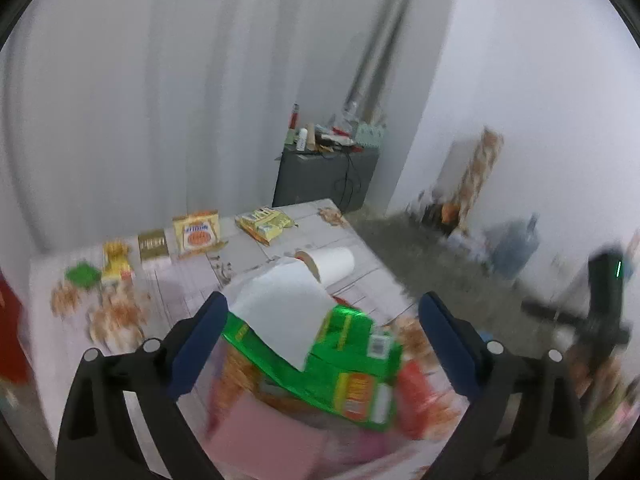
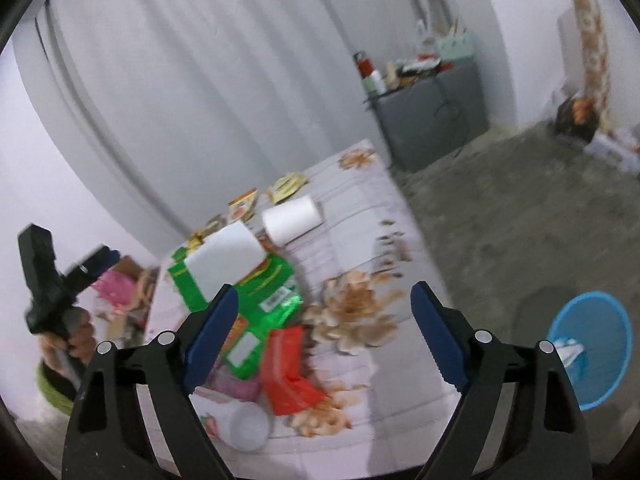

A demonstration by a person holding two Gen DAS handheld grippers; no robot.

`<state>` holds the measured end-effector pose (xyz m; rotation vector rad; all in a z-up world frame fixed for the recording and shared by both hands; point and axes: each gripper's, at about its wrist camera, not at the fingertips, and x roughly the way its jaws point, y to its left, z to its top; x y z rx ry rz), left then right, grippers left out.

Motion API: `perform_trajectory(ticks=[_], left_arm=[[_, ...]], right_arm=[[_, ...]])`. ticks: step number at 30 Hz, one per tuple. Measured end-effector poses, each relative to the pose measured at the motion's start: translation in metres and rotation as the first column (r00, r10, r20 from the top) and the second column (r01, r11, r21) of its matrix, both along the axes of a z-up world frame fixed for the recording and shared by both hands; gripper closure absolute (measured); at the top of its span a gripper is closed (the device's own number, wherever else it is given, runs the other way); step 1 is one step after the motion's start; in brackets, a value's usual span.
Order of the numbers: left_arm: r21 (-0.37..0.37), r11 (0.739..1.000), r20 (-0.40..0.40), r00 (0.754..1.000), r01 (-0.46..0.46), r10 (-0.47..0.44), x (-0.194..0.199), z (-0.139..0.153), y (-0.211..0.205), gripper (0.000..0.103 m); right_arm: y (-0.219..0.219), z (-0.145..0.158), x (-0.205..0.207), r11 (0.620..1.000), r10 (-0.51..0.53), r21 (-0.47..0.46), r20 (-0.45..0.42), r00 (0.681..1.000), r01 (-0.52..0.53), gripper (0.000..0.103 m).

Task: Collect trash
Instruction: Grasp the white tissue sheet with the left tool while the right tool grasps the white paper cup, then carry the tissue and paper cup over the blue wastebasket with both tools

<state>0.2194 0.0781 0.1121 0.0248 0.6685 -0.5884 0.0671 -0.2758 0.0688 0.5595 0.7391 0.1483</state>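
While both of our grippers hang over the table, neither one has anything in it. Our left gripper (image 1: 322, 332) has its blue-padded jaws spread wide, and the green foil wrapper (image 1: 344, 364) sits right below the gap, apart from both pads as far as we can tell (that view is pretty blurry). A white sheet of paper (image 1: 284, 312) lies across the top of the wrapper, and a red wrapper (image 1: 416, 392) pokes out just beside it on the right.

Our right gripper (image 2: 322, 320) is spread wide too, hovering above the flowered tablecloth (image 2: 360, 240). Below it we see the red wrapper (image 2: 286, 368), with the green wrapper and white paper over toward its left finger, plus a clear plastic cup (image 2: 244, 424) lying on its side near the table edge.

Further out there's a toilet paper roll (image 2: 294, 218) on its side, and a row of yellow snack packets (image 1: 198, 234) along the back of the table by the white curtain (image 1: 180, 80). Down on the floor to the right sits a blue bin (image 2: 592, 344) with something white inside. A grey cabinet (image 1: 324, 176) cluttered with bottles stands in the corner.
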Motion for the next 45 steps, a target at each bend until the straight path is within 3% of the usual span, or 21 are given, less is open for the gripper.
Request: perform_trajectory(ticks=[3, 7, 13, 17, 22, 26, 31, 36, 40, 43, 45], left_arm=[[0.121, 0.992, 0.024, 0.999, 0.027, -0.030, 0.016, -0.011, -0.017, 0.014], [0.250, 0.966, -0.039, 0.998, 0.062, -0.054, 0.052, -0.033, -0.035, 0.020], [0.315, 0.945, -0.204, 0.979, 0.091, -0.026, 0.109, -0.064, -0.046, 0.027], [0.277, 0.956, -0.280, 0.960, 0.099, -0.018, 0.128, -0.074, -0.047, 0.032], [0.299, 0.947, -0.323, 0.946, 0.117, -0.015, 0.142, -0.088, -0.054, 0.040], [0.290, 0.949, -0.356, 0.934, 0.122, -0.011, 0.148, -0.093, -0.055, 0.052], [0.276, 0.953, -0.371, 0.928, 0.121, -0.010, 0.153, -0.096, -0.053, 0.069], [0.226, 0.970, -0.381, 0.925, 0.088, 0.005, 0.157, -0.095, -0.045, 0.090], [0.196, 0.978, -0.378, 0.926, 0.072, 0.008, 0.158, -0.092, -0.038, 0.095], [0.159, 0.986, -0.355, 0.935, 0.052, 0.008, 0.156, -0.083, -0.033, 0.095], [0.129, 0.991, -0.335, 0.942, 0.039, 0.006, 0.154, -0.076, -0.030, 0.095]], right_arm=[[0.001, -0.007, 0.025, 0.996, 0.047, 0.081, -0.030, 0.998, -0.044, 0.022], [0.003, -0.018, 0.066, 0.979, 0.104, 0.183, -0.073, 0.992, -0.089, 0.022], [0.004, -0.053, 0.141, 0.908, 0.161, 0.414, -0.198, 0.967, -0.067, 0.022], [0.009, -0.076, 0.184, 0.851, 0.181, 0.525, -0.283, 0.942, -0.006, 0.021], [0.025, -0.109, 0.229, 0.786, 0.203, 0.610, -0.406, 0.891, 0.100, 0.021], [0.031, -0.127, 0.250, 0.745, 0.206, 0.645, -0.466, 0.860, 0.171, 0.021], [0.036, -0.148, 0.260, 0.723, 0.155, 0.623, -0.567, 0.809, 0.298, 0.021], [0.040, -0.160, 0.260, 0.669, 0.148, 0.664, -0.559, 0.816, 0.333, 0.026], [0.038, -0.169, 0.254, 0.631, 0.155, 0.694, -0.550, 0.820, 0.347, 0.041], [0.038, -0.176, 0.255, 0.587, 0.164, 0.731, -0.528, 0.833, 0.348, 0.047], [0.038, -0.176, 0.252, 0.583, 0.155, 0.734, -0.523, 0.838, 0.350, 0.048]])
